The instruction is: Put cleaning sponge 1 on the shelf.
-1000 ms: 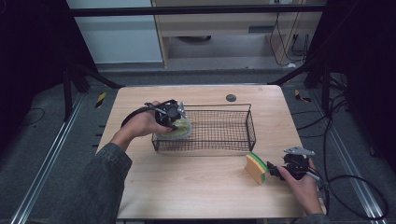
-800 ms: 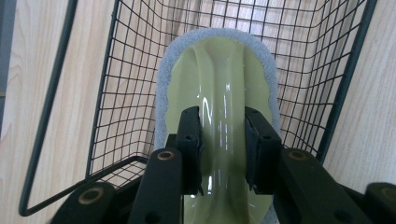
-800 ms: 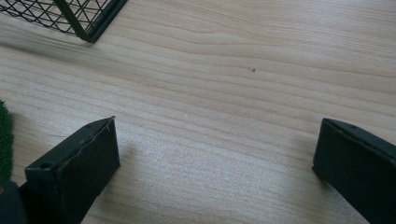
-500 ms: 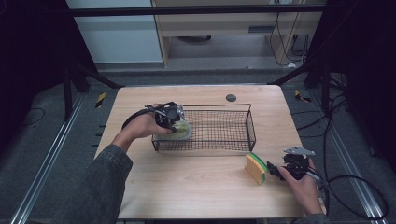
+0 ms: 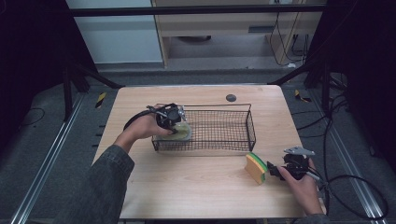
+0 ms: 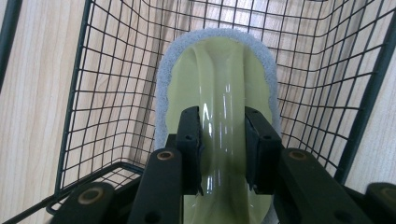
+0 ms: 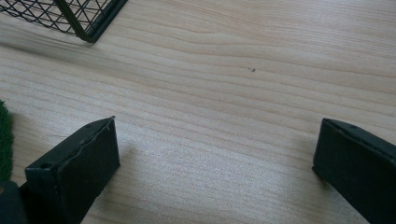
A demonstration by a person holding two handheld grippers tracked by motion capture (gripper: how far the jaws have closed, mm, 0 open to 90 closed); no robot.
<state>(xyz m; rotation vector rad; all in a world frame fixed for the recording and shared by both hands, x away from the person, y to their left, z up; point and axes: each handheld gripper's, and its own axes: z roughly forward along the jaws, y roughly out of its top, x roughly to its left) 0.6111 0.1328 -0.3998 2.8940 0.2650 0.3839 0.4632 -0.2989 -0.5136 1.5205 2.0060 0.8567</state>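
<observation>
The scrubber (image 6: 219, 79) sits clamped between the left tool's (image 6: 223, 149) jaws inside the basket (image 6: 116, 93).

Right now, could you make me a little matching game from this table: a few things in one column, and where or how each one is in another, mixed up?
Things:
1. pale green scrubber
2. yellow and green sponge
3. right gripper
4. wire basket

Places or states:
A. jaws wide open over bare wood
B. clamped by its handle inside the basket's left end
C. black mesh, in the middle of the table
D. lying on the table just outside the basket's near right corner

Pairs: 1-B, 2-D, 3-A, 4-C
</observation>
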